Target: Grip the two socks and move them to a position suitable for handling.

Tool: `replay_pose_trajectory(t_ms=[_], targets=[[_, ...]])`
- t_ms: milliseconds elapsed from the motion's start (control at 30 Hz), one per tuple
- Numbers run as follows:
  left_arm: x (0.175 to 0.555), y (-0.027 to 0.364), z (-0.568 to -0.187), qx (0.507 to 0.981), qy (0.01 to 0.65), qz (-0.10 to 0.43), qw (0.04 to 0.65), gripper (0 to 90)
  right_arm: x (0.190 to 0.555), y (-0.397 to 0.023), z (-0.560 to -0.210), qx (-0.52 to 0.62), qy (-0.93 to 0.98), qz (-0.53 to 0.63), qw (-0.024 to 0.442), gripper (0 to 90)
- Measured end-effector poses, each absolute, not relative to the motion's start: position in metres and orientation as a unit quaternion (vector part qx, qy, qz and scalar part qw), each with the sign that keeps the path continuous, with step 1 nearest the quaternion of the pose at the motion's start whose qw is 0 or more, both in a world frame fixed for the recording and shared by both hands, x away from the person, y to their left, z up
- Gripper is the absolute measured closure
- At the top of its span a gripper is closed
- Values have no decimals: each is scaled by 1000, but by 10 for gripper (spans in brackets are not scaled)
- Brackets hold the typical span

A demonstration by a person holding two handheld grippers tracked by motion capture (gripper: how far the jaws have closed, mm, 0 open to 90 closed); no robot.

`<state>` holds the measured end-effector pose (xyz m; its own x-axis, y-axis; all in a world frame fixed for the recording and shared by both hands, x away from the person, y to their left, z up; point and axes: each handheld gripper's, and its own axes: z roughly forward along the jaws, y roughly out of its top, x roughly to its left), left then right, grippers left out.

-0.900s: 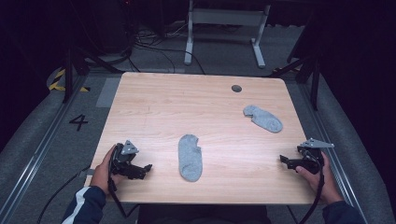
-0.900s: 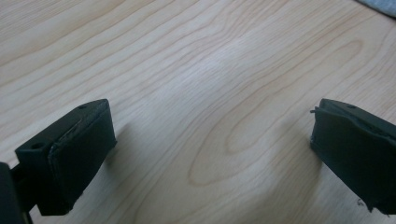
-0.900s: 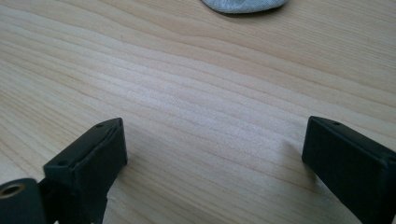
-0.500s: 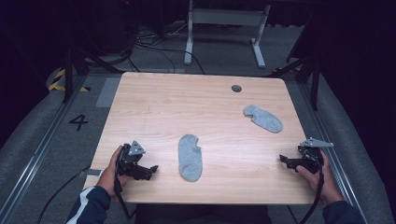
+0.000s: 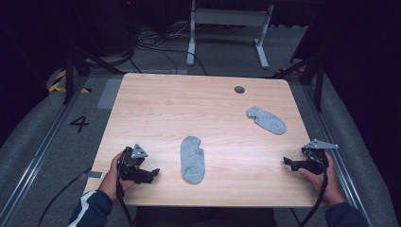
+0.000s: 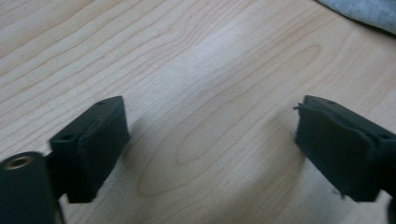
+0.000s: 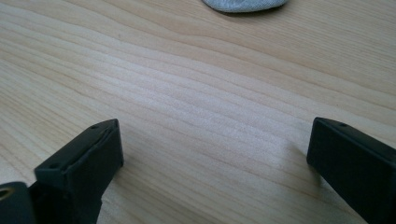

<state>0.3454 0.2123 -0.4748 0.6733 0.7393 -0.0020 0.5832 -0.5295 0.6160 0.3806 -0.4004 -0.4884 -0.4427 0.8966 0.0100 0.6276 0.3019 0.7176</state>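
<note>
Two grey socks lie flat on the wooden table (image 5: pixel 156 113). One sock (image 5: pixel 192 159) is near the front middle and the other sock (image 5: pixel 267 119) is at the right. My left gripper (image 5: pixel 155 172) rests low at the front left, open and empty, its tips pointing at the near sock from a short way off. A corner of that sock (image 6: pixel 364 11) shows beyond the left gripper (image 6: pixel 210 140). My right gripper (image 5: pixel 286 162) sits open and empty at the front right edge, pointing left. Past the right gripper (image 7: pixel 212 149) lies a sock's end (image 7: pixel 243 4).
A small dark round disc (image 5: pixel 239 89) sits near the table's far edge. Metal rails run along both sides of the table, and a white stand (image 5: pixel 227 28) with cables is on the floor behind it. A floor mark "4" (image 5: pixel 79 124) lies to the left.
My left gripper has slid a little to the right, toward the near sock. The right gripper and both socks have kept their places.
</note>
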Motion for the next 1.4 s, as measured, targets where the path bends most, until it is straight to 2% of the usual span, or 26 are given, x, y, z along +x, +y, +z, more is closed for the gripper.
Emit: replay_pose_trajectory(t_ms=[133, 267, 333, 600, 700, 900, 1033, 1100, 1200, 1400], targets=[[343, 207, -474, 867, 374, 129, 301, 183, 383, -401, -488, 489, 777, 340, 206, 124], [341, 195, -474, 878, 343, 119, 311, 199, 384, -400, -484, 480, 779, 343, 212, 329], [340, 185, -472, 881, 325, 125, 319, 220, 385, -395, -481, 462, 788, 332, 236, 428], [336, 144, -467, 890, 276, 136, 338, 279, 404, -387, -464, 429, 789, 363, 248, 639], [336, 136, -466, 889, 262, 135, 351, 310, 416, -383, -461, 421, 792, 360, 257, 672], [337, 121, -467, 895, 244, 125, 351, 309, 440, -372, -455, 420, 789, 361, 266, 686], [339, 112, -468, 897, 232, 124, 354, 312, 457, -362, -456, 408, 789, 357, 288, 843], [340, 108, -470, 899, 231, 122, 352, 313, 463, -358, -460, 404, 794, 339, 302, 875], [342, 105, -473, 903, 226, 121, 344, 311, 469, -355, -466, 404, 796, 325, 312, 878], [346, 103, -477, 900, 232, 115, 350, 295, 477, -353, -479, 410, 808, 306, 292, 865]])
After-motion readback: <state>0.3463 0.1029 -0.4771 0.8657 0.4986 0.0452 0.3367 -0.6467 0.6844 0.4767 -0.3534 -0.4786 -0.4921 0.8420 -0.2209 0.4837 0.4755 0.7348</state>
